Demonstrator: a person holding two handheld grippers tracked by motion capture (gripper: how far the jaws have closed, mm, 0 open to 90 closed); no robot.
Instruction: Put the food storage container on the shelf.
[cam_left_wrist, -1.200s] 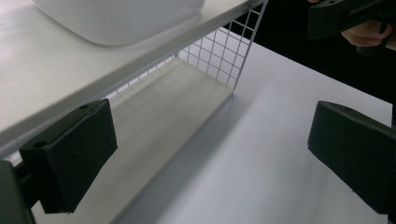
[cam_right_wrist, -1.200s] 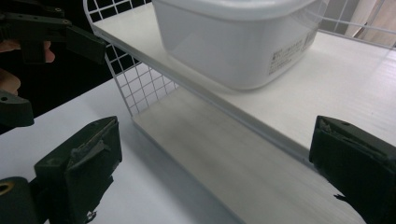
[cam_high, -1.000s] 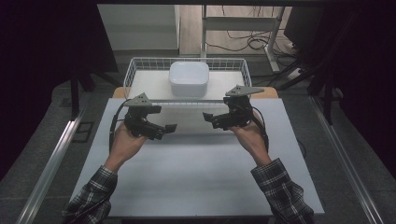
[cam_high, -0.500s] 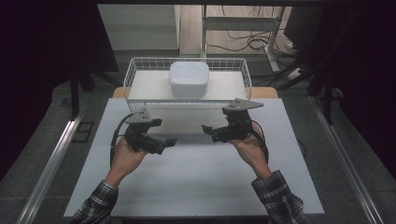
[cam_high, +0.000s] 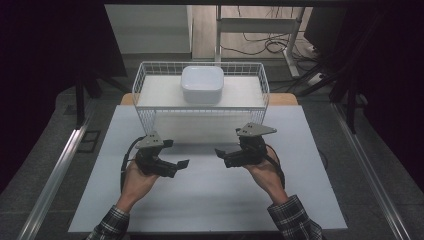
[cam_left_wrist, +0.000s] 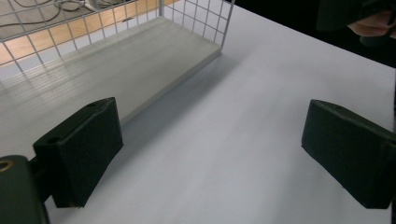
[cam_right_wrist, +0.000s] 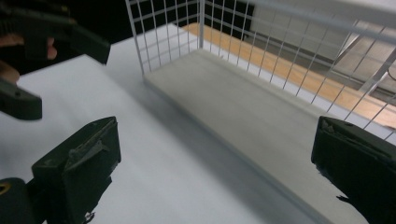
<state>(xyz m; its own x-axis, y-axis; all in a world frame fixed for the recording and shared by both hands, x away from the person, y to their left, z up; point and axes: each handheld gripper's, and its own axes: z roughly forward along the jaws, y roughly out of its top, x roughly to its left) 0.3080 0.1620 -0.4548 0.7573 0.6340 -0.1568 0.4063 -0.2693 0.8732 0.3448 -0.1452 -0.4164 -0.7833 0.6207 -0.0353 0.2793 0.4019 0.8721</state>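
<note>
Both the left gripper (cam_high: 183, 164) and right gripper (cam_high: 220, 152) gape wide and empty, just short of the wire basket (cam_high: 150, 117) holding the white bowl (cam_high: 202, 84), about equally near.

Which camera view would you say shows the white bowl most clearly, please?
The high view: the white bowl sits whole on top of the wire basket, seen from above. The left gripper view and the right gripper view show the basket's mesh and base instead.
</note>
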